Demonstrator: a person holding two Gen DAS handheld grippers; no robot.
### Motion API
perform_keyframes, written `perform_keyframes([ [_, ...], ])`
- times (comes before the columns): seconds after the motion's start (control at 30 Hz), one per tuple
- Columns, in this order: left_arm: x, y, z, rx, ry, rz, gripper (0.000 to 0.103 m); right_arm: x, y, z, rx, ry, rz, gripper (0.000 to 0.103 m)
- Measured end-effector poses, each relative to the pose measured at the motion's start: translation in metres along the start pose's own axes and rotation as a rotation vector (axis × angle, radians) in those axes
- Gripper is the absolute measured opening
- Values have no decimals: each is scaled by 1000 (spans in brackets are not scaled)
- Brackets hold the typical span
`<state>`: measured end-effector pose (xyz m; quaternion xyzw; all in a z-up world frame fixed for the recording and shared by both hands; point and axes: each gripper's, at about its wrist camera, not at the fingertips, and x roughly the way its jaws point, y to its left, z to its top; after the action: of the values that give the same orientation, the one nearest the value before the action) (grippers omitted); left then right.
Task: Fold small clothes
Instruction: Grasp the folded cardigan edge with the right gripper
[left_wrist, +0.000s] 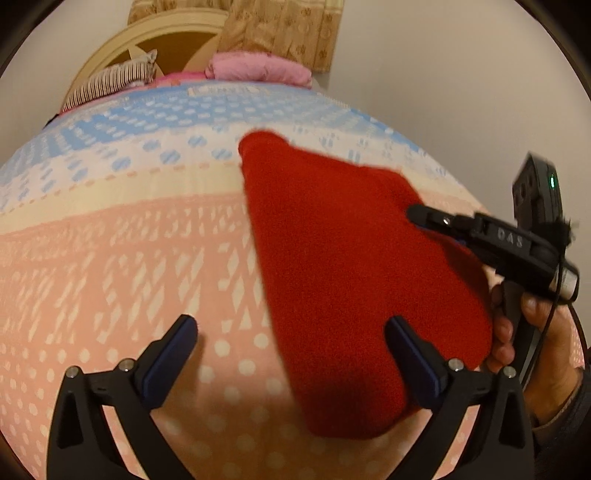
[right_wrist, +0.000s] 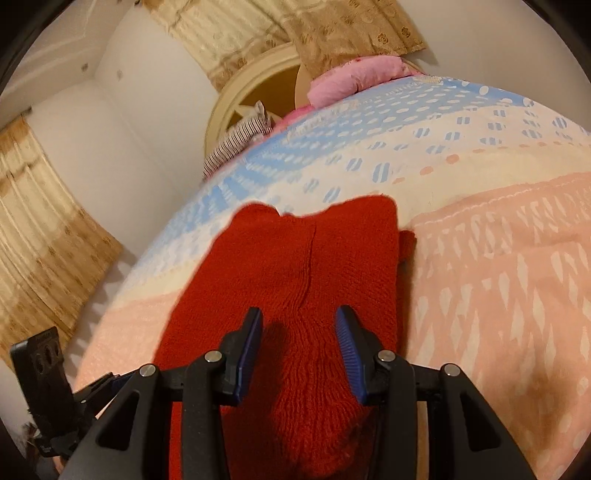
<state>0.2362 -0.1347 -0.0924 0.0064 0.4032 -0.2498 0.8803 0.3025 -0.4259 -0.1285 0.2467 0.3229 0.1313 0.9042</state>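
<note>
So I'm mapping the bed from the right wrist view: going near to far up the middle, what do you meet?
Right tongs → red knit → bedspread → pink pillow → curtain.

A pink-and-blue patterned bedspread fills the view. At twelve o'clock lie a pink pillow, striped fabric, possibly a headboard, and curtains.

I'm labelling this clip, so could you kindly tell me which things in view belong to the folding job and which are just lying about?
Part of the job:
- red knitted garment
- left claw, open
- right claw, open over the garment
- patterned bedspread, the work surface

Lying about:
- pink fluffy bundle
- striped cloth
- beige curtains
</note>
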Motion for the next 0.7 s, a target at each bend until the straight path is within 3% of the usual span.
perform_keyframes([
  [0.1, 1, 3, 10, 10, -15, 18, 103, -18, -18, -1, 90, -86, 22, 48],
  [0.17, 11, 7, 15, 3, 1, 20, 103, -19, -34, -1, 181, -83, 0, 61],
  [0.23, 19, 9, 17, -8, 19, 6, 103, -18, -42, -2, 233, -75, 1, 61],
  [0.37, 26, 6, 15, -9, 32, -20, 103, -17, -35, -2, 203, -69, 10, 62],
  [0.47, 26, 1, 16, 16, 44, -52, 103, -11, -36, 2, 208, -29, -5, 71],
  [0.7, 41, 8, 18, -27, 85, -126, 103, 1, -53, 19, 248, 48, -40, 71],
])
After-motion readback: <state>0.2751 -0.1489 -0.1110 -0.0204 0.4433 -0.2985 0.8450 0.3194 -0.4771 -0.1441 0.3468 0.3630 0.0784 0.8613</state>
